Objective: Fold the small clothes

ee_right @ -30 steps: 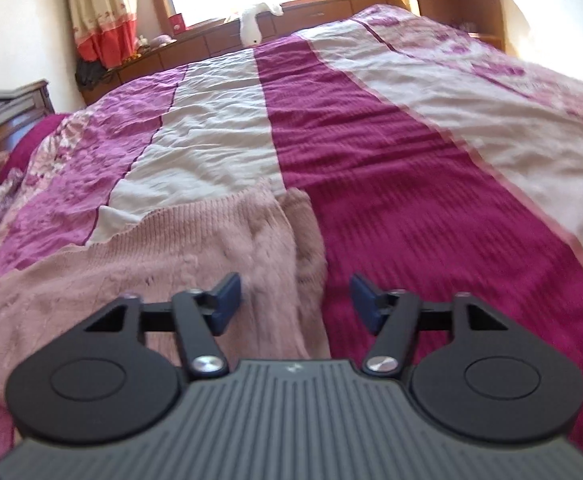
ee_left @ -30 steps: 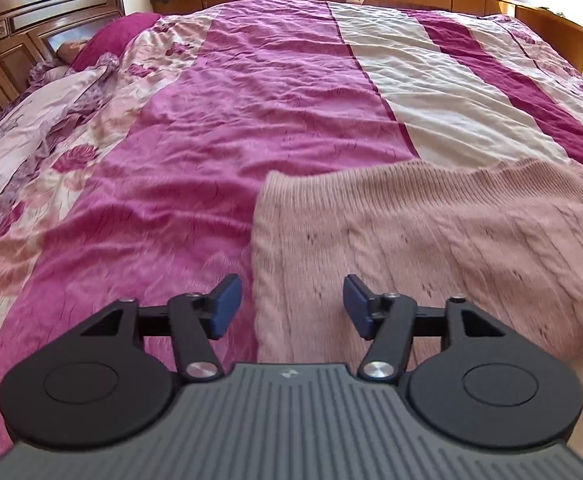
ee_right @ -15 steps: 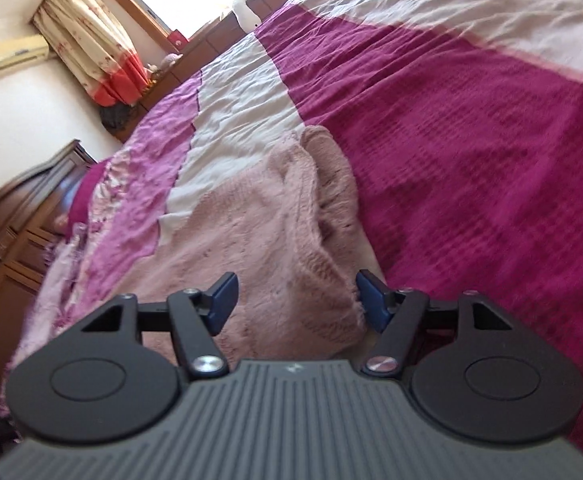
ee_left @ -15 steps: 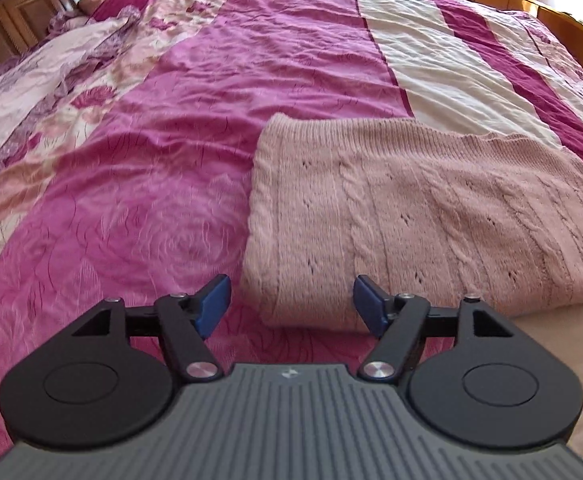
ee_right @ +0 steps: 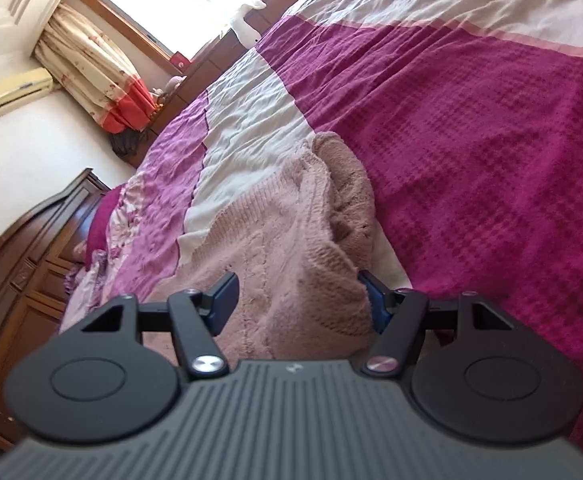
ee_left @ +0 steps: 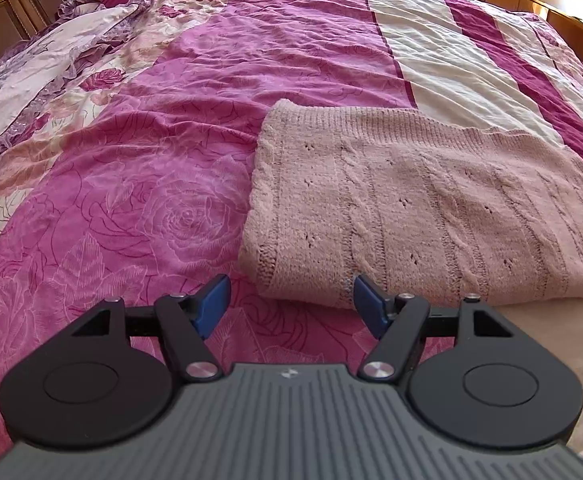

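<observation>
Sweater (ee_left: 431,208): pink cable-knit, folded rectangular.

No readable text, label, brand or number in either view.

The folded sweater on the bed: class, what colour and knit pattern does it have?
The sweater is pale dusty pink, cable-knit with small eyelet holes; clearest in the left wrist view.

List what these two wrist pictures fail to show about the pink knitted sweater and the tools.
- Left wrist view: the sweater runs off the right edge, so its full shape is unknown.
- Right wrist view: the sweater's near edge is hidden under the right tool.
- Both views: whether the left tool or the right tool touches the knit is unclear; both stand open.
</observation>
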The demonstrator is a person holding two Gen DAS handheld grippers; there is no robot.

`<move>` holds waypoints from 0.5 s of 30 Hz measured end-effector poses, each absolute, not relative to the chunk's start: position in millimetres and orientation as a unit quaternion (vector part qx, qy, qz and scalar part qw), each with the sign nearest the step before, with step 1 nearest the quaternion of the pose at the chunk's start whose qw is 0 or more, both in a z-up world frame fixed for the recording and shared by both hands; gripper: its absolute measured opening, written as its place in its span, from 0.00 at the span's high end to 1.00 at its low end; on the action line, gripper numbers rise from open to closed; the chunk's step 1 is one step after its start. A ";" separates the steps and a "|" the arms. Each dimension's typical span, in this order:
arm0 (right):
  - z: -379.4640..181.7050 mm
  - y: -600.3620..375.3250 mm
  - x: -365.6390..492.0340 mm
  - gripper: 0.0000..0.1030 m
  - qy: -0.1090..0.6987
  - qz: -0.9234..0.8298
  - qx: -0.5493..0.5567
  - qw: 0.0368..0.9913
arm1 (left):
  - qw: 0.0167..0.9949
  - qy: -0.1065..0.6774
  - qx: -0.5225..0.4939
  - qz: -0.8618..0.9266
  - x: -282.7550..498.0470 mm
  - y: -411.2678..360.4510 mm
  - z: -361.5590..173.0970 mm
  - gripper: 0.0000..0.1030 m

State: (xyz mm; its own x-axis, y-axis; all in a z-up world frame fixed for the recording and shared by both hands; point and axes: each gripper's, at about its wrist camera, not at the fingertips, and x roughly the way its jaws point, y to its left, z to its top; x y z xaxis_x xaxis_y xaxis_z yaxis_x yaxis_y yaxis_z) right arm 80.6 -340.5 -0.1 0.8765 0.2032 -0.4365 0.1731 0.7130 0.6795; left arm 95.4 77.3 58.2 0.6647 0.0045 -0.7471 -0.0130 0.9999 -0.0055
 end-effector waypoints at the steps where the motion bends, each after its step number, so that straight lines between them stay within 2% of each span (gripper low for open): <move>1: 0.0 -339.9 81.8 0.35 0.248 0.006 0.379 0.892 | 0.912 0.409 -0.004 0.005 94.4 77.1 59.2 0.28; 5: -0.2 -342.4 82.6 0.40 0.243 -0.011 0.389 0.888 | 0.913 0.408 -0.007 0.007 90.3 80.2 65.2 0.28; 8: -1.1 -344.1 81.8 0.53 0.244 -0.029 0.395 0.885 | 0.910 0.415 -0.013 0.006 88.7 83.5 68.4 0.28; 10: -2.1 -346.5 82.6 0.65 0.249 -0.039 0.393 0.885 | 0.907 0.421 -0.012 0.007 87.8 84.8 69.7 0.28; 15: 0.0 -349.6 80.6 0.71 0.248 -0.033 0.389 0.887 | 0.903 0.429 -0.009 0.012 81.9 88.6 73.4 0.28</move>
State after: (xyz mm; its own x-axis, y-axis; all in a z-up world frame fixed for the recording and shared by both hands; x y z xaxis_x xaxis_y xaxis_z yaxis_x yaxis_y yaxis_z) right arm 80.6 -349.6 0.0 0.8744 0.1339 -0.4663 0.2522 0.6957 0.6726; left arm 81.9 88.6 73.4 0.6321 0.0149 -0.7747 -0.0300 0.9995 -0.0053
